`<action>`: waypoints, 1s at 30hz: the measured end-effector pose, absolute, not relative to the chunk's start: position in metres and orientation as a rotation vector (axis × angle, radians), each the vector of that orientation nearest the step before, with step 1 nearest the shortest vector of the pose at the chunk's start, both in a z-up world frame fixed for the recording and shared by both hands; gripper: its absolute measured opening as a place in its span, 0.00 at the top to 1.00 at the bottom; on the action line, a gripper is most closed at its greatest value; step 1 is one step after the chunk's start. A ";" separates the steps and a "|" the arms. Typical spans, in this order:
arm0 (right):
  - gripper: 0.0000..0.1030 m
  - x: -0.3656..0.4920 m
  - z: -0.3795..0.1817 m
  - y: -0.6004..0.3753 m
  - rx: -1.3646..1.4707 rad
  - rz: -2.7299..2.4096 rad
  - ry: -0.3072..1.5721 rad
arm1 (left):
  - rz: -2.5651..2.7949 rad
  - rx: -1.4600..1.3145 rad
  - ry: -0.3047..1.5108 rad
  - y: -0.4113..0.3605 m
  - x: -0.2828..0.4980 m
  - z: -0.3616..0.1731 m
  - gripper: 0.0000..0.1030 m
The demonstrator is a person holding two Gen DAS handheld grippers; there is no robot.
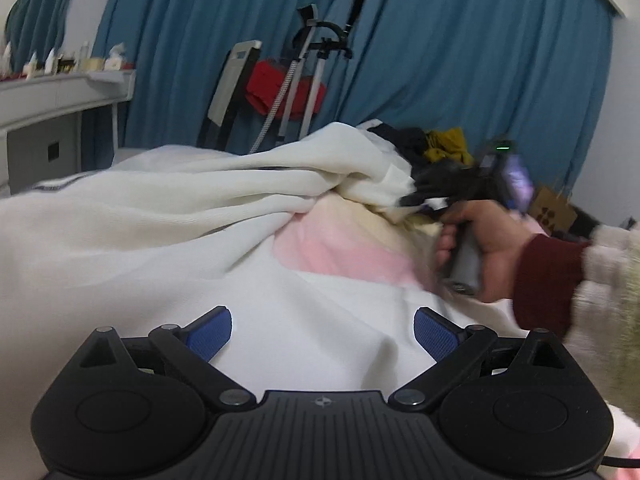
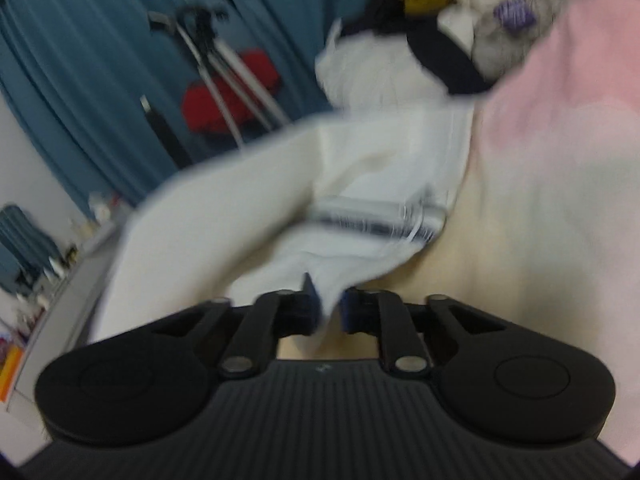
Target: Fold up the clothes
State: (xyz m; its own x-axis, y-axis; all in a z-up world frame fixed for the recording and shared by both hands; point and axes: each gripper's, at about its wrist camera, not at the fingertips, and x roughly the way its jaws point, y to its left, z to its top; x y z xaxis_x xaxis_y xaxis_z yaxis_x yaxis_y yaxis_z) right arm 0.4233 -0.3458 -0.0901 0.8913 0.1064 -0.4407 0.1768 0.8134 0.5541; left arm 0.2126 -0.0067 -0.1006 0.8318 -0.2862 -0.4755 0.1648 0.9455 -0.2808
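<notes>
A large white garment (image 1: 168,216) lies spread and rumpled over a pink and cream bed cover (image 1: 344,248). My left gripper (image 1: 322,334) is open and empty, its blue pads (image 1: 210,334) hovering just above the white cloth. My right gripper (image 1: 424,200), held by a hand in a dark red sleeve, is to the right in the left wrist view and pinches a bunched part of the garment. In the blurred right wrist view the right gripper (image 2: 330,308) is shut on a fold of the white garment (image 2: 320,184), which has a dark striped hem (image 2: 376,220).
A pile of other clothes, black and mustard yellow (image 1: 444,144), lies at the far side of the bed. A garment steamer stand (image 1: 316,76) with red cloth and blue curtains (image 1: 460,48) stand behind. A white dresser (image 1: 52,108) is at the left. A cardboard box (image 1: 554,208) sits right.
</notes>
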 end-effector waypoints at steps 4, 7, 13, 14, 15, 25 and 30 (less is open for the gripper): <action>0.92 0.380 -0.023 -0.386 0.543 -0.088 0.353 | -0.262 -0.373 0.567 0.009 0.216 -0.099 0.04; 0.92 0.354 0.029 -0.434 0.472 -0.152 0.288 | -0.266 -0.410 0.571 0.014 0.213 -0.095 0.04; 0.92 0.307 0.106 -0.510 0.285 -0.326 0.262 | -0.269 -0.418 0.557 0.016 0.202 -0.082 0.04; 0.92 0.302 0.110 -0.517 0.255 -0.350 0.287 | -0.269 -0.407 0.552 0.014 0.200 -0.079 0.03; 0.92 0.300 0.111 -0.524 0.241 -0.371 0.324 | -0.269 -0.399 0.550 0.012 0.199 -0.078 0.03; 0.92 0.308 0.118 -0.530 0.302 -0.362 0.389 | -0.256 -0.360 0.580 0.006 0.211 -0.090 0.03; 0.92 0.282 0.159 -0.515 0.224 -0.279 0.169 | -0.255 -0.395 0.585 0.015 0.216 -0.095 0.03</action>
State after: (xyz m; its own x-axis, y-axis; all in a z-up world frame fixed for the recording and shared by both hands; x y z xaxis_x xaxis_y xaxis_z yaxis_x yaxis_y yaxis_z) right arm 0.2818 -0.5148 0.1594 0.9474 -0.2534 -0.1957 0.2908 0.9367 0.1952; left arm 0.2157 0.0153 -0.0948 0.8055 -0.3421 -0.4839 0.1218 0.8947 -0.4298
